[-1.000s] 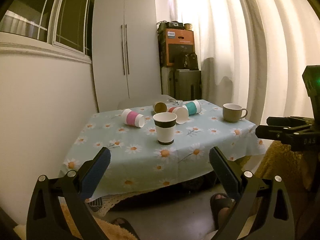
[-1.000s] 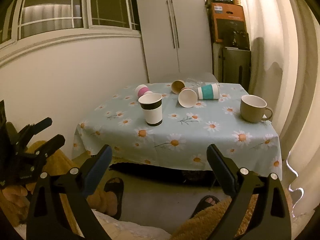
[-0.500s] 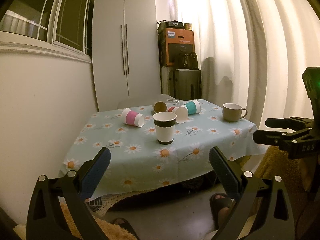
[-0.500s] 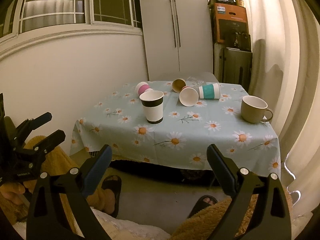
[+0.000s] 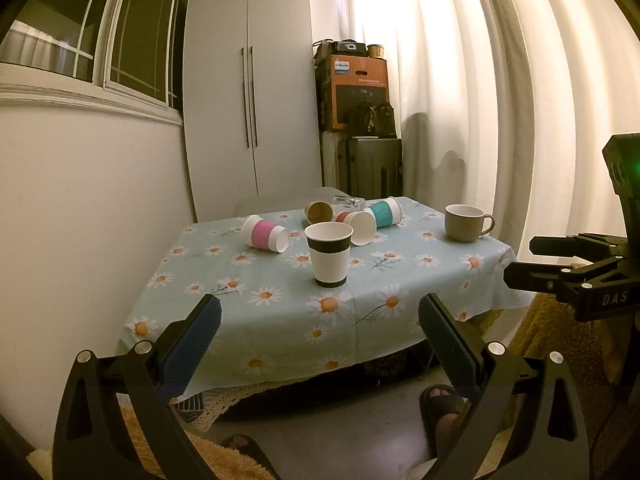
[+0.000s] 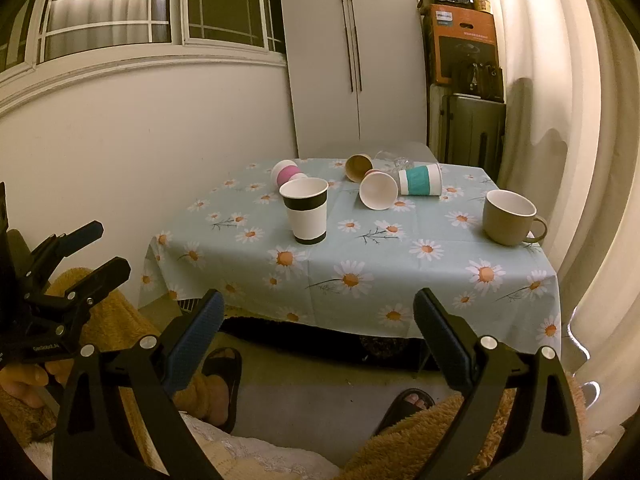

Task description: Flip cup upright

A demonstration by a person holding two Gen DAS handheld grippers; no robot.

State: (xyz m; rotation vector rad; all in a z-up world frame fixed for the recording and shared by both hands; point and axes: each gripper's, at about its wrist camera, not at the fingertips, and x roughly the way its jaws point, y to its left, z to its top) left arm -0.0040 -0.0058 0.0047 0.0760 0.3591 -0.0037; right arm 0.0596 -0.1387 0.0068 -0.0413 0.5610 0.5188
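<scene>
A small table with a daisy cloth [image 5: 280,320] [image 6: 400,264] holds several paper cups. A black-banded cup [image 5: 329,254] [image 6: 306,211] stands upright near the front. A pink-banded cup [image 5: 265,233] [image 6: 286,173], a teal-banded cup [image 5: 382,213] [image 6: 420,179], a red-banded cup with its white mouth toward me [image 5: 359,226] [image 6: 378,195] and a brown cup [image 5: 319,211] [image 6: 357,167] lie on their sides behind it. My left gripper [image 5: 318,338] [image 6: 86,252] and right gripper [image 6: 316,330] [image 5: 532,258] are open and empty, well short of the table's front edge.
A beige mug [image 5: 466,222] [image 6: 510,217] stands upright at the table's right. A clear glass [image 5: 348,201] lies at the back edge. A white wardrobe [image 5: 248,120], a stacked box and case [image 5: 360,120], curtains on the right and a wall on the left surround the table. My slippered feet [image 5: 440,404] are below.
Both grippers have drifted slightly toward the table; the right one shifted a little right and up. Both stayed open. No cup has moved.
</scene>
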